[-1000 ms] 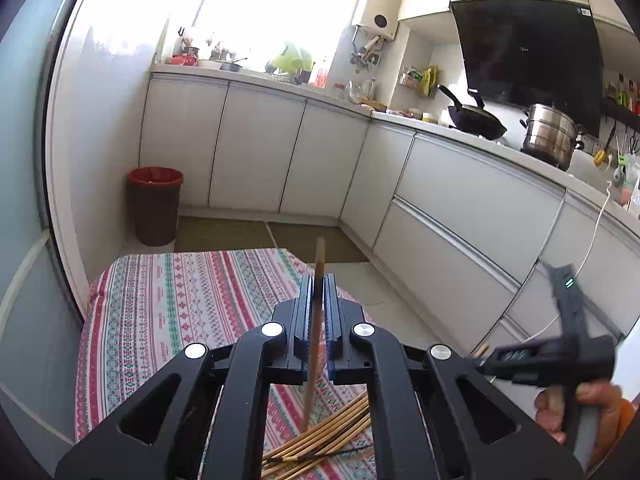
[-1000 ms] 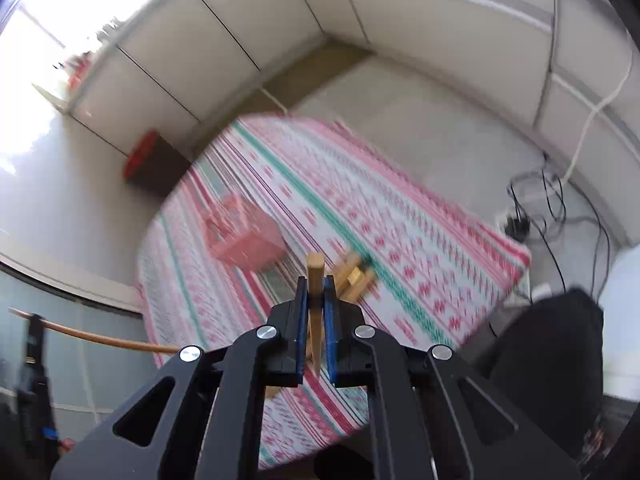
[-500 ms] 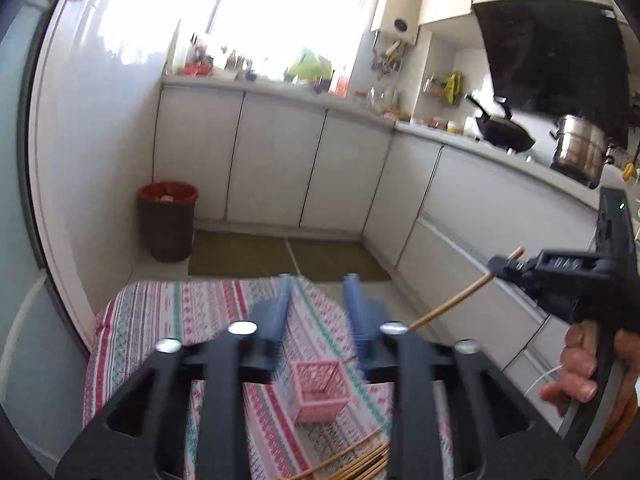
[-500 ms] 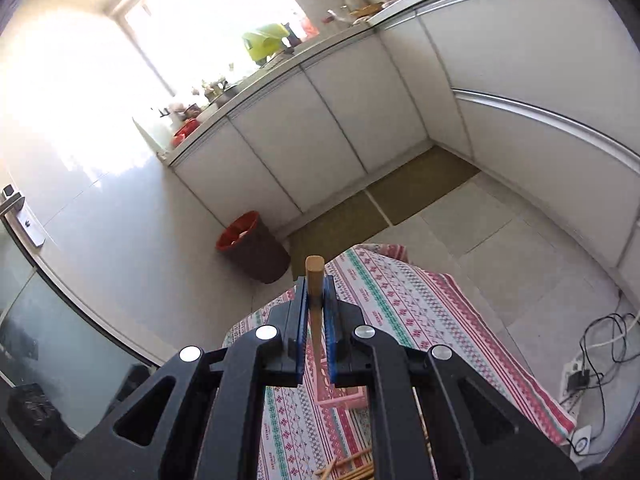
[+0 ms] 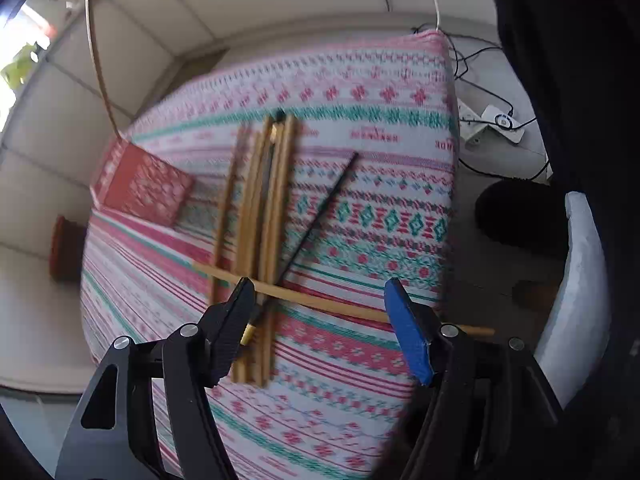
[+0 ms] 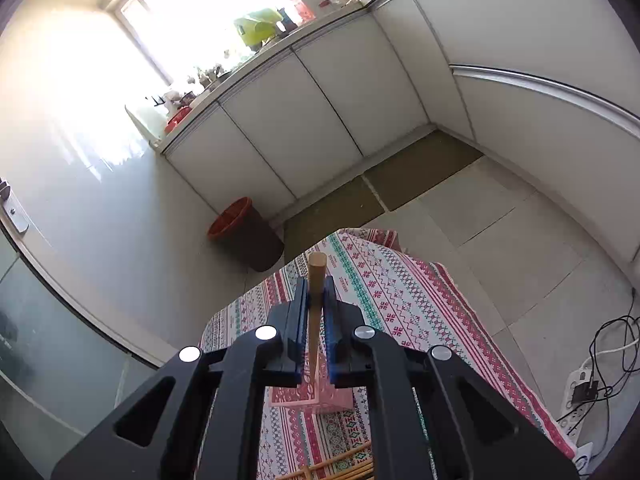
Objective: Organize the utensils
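Note:
My left gripper [image 5: 320, 300] is open and empty, low over a bundle of wooden chopsticks [image 5: 260, 208] lying on the patterned tablecloth [image 5: 360, 80]. One wooden chopstick [image 5: 332, 300] lies crosswise between the jaws, and a thin black chopstick [image 5: 324, 208] lies beside the bundle. A pink basket [image 5: 144, 188] stands to the left of the bundle. My right gripper [image 6: 316, 300] is shut on a wooden chopstick [image 6: 316, 276], held upright above the pink basket [image 6: 308, 396]. That chopstick also shows in the left wrist view [image 5: 100, 60], its lower end at the basket.
The table edge [image 5: 450, 200] runs close on the right, with a power strip and cables [image 5: 492, 128] on the floor beyond. A red-rimmed bin [image 6: 248, 232] stands by white kitchen cabinets [image 6: 300, 120]. A dark chair or clothing [image 5: 580, 120] is at the right.
My left gripper let go of its chopstick, opened wide and swung down over the bundle. My right gripper kept its chopstick and moved it upright over the pink basket.

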